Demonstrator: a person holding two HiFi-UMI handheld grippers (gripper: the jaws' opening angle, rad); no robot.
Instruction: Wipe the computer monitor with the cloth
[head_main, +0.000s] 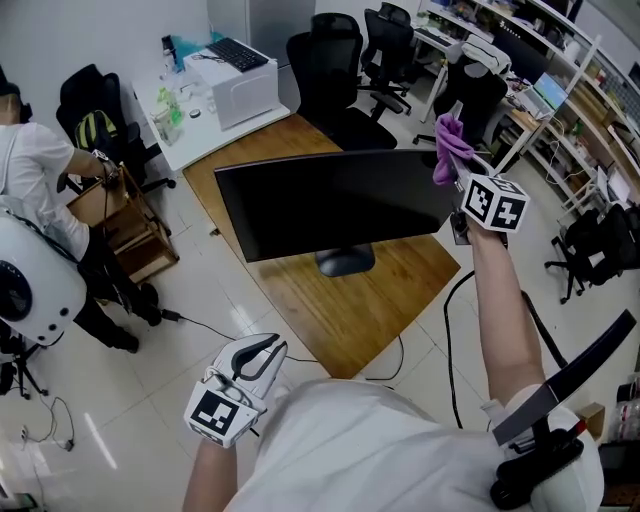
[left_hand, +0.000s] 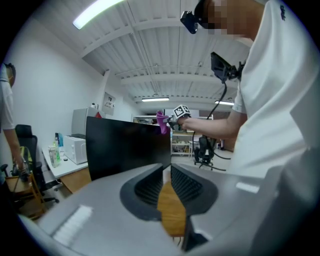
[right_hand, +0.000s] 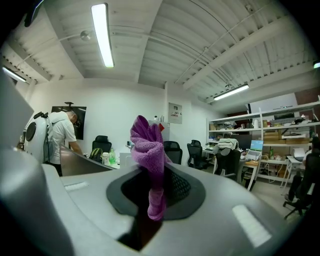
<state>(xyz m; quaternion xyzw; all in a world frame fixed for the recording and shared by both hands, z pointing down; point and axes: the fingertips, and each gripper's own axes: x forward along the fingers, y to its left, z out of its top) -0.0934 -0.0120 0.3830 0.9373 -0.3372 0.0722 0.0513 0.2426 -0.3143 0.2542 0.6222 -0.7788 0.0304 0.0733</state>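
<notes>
Between the right gripper's (right_hand: 156, 187) jaws sits a bunched purple cloth (right_hand: 148, 145), pinched firmly at its middle, with a soft wad standing out past the tips and a short tail hanging below. That gripper is raised at the top right corner of the monitor (head_main: 335, 200), and the cloth looks level with the upper edge; whether it touches the screen cannot be told. The dark screen faces near, on a single foot towards the far side of the wooden table (head_main: 340, 310). To wipe well, the wad should probably lead, tilted so that only fabric meets the screen and the hard jaw tips stay off it. Light, even pressure seems wise, since a panel on one foot may rock or slide back under a push. Overlapping strokes from this corner leftward, then lower row by row, would likely cover the whole face without gaps. The grip looks secure enough, though dragging could tug the cloth loose, so slow passes are safer. Well apart, low and near the person's body, the left gripper (head_main: 255, 362) has its jaws all but together with nothing in them; it could steady the monitor's left edge.
</notes>
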